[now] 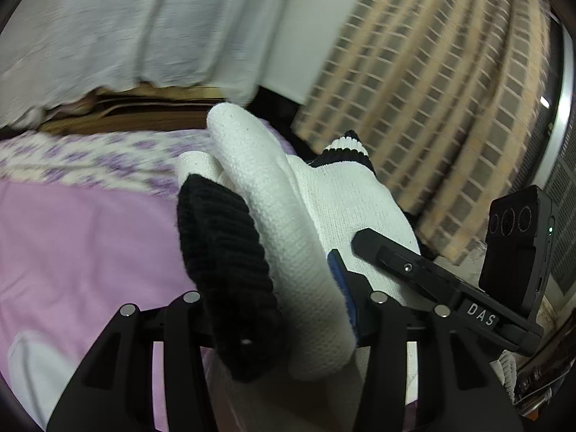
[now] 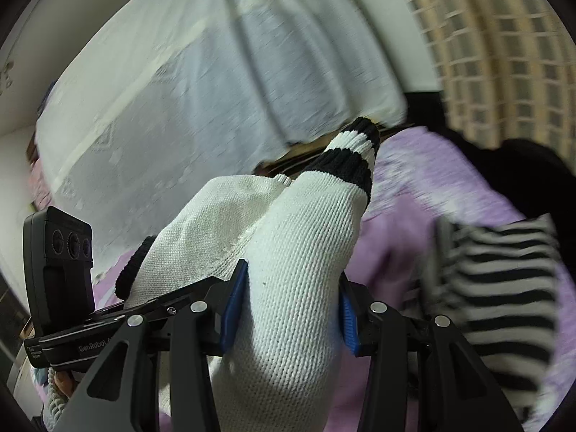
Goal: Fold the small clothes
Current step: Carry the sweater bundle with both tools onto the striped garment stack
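Here, two hand-held grippers hold one white sock up over the bed.

The right hand-held gripper [image 2: 289,309] points forward and a bit up, and its blue pads [image 2: 234,306] squeeze the thick white middle of the sock [image 2: 295,252] from both sides. The sock's black-and-white striped cuff [image 2: 354,154] sticks up past it. The left hand-held gripper [image 1: 277,309] comes in close from the other side, and the same sock [image 1: 288,216] fills the space between its fingers, black toe part [image 1: 219,252] on one side. It looks closed on the sock, though one pad is hidden. Below lies the purple bed cover [image 2: 396,252] with a striped cloth [image 2: 496,288] on it.
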Tool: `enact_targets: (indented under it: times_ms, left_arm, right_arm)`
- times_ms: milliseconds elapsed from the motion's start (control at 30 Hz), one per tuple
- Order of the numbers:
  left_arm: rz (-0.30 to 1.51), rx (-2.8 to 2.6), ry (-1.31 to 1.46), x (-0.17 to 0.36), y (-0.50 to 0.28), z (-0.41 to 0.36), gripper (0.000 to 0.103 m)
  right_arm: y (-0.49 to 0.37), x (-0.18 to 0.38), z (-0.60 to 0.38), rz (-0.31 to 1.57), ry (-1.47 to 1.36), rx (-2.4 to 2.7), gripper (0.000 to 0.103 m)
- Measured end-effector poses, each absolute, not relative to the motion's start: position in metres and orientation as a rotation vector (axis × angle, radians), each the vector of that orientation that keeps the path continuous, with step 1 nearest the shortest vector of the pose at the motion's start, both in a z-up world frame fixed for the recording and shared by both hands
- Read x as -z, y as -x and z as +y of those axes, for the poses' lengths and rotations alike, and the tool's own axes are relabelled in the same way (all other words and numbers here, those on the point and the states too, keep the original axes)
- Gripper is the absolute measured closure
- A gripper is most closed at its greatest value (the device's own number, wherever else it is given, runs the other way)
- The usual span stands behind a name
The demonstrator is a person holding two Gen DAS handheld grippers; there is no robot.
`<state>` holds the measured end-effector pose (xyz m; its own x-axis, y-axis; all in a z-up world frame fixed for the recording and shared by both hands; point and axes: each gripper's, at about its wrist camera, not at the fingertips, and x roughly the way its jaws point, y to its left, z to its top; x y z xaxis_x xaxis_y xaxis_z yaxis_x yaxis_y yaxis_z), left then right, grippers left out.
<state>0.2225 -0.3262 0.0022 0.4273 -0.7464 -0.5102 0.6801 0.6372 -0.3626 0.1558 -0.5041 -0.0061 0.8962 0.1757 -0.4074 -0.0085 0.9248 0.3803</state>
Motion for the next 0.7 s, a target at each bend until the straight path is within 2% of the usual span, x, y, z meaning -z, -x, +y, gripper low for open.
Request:
enact_targets:
  times_ms: [167, 400, 700]
  left_arm:
    - [0.715, 0.994, 0.075, -0.007, -0.211, -0.403, 0.056]
    - [0.773, 1.077, 0.022, 0.011, -0.208, -0.492, 0.056]
    - [0.86, 1.028, -0.04, 0.067, -0.236, -0.531, 0.056]
  right_arm:
    - [-0.132, 0.0, -0.567, 0.428, -0.397, 0.012, 0.057]
    - [-0.12, 0.022, -0.641, 0.422, -0.462, 0.129, 0.057]
    - [-0.151, 0.085, -0.686, 0.498, -0.559, 0.169, 0.056]
